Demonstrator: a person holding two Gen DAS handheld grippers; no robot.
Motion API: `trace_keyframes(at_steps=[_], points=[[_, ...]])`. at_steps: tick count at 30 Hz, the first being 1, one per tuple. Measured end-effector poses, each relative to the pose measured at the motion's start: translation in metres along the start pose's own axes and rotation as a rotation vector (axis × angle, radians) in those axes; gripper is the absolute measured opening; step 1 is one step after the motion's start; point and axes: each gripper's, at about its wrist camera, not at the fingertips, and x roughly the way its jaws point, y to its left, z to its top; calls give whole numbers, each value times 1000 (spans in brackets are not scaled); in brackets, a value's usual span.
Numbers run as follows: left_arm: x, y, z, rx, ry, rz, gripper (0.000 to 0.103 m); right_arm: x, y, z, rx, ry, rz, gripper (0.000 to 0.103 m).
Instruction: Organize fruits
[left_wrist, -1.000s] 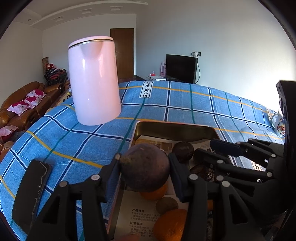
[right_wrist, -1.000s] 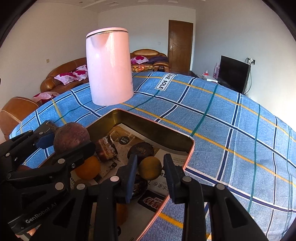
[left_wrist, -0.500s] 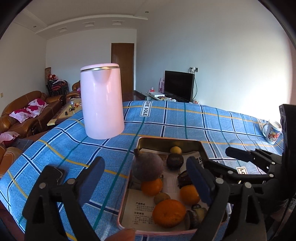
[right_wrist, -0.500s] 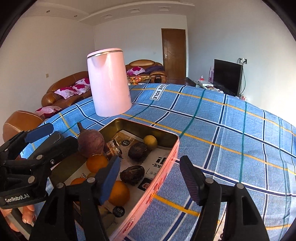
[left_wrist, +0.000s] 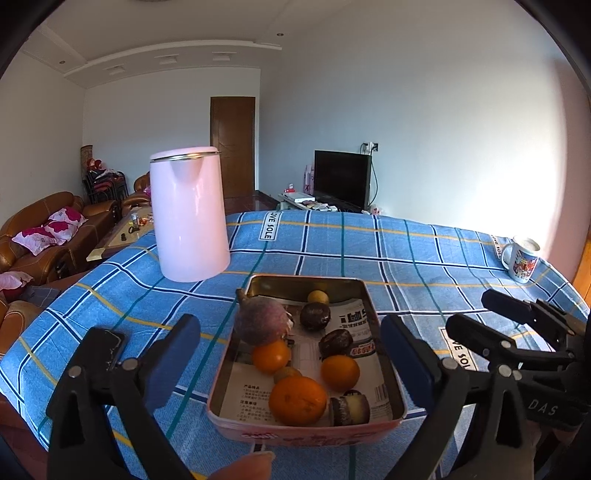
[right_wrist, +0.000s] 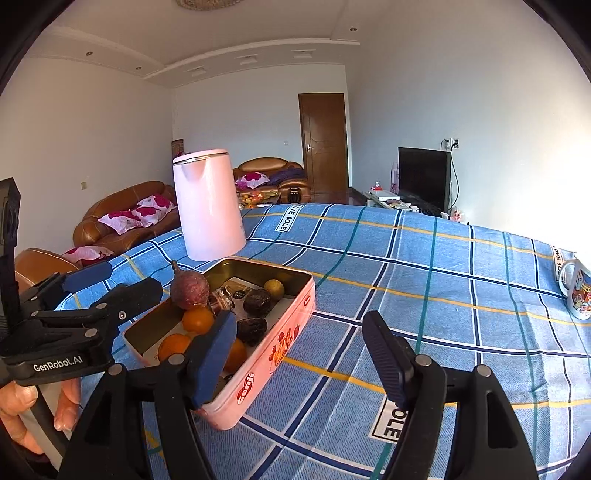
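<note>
Pink tin sits just ahead of both claws, left claw and right claw wide open and empty, its round fruit likely slippery, best pinched across the middle.

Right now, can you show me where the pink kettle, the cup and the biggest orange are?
pink kettle (left_wrist: 190, 221), left wrist view, middle of its body
cup (left_wrist: 523, 258), left wrist view, its picture side
biggest orange (left_wrist: 297, 400), left wrist view, its middle
</note>
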Motion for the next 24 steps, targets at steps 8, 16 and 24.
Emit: trace_keyframes(at_steps=[8,16,24], points=[[-8,-15,-5,23,9,-20,103,-34,1,-6,-11,-59,-27,74],[-21,-23,-4,35,-7,-26,103,-54,2,-10,-11,-101,-45,75],[-30,-24,0,32,-28,-28,103,-66,3,-11,-16,-126,-45,76]])
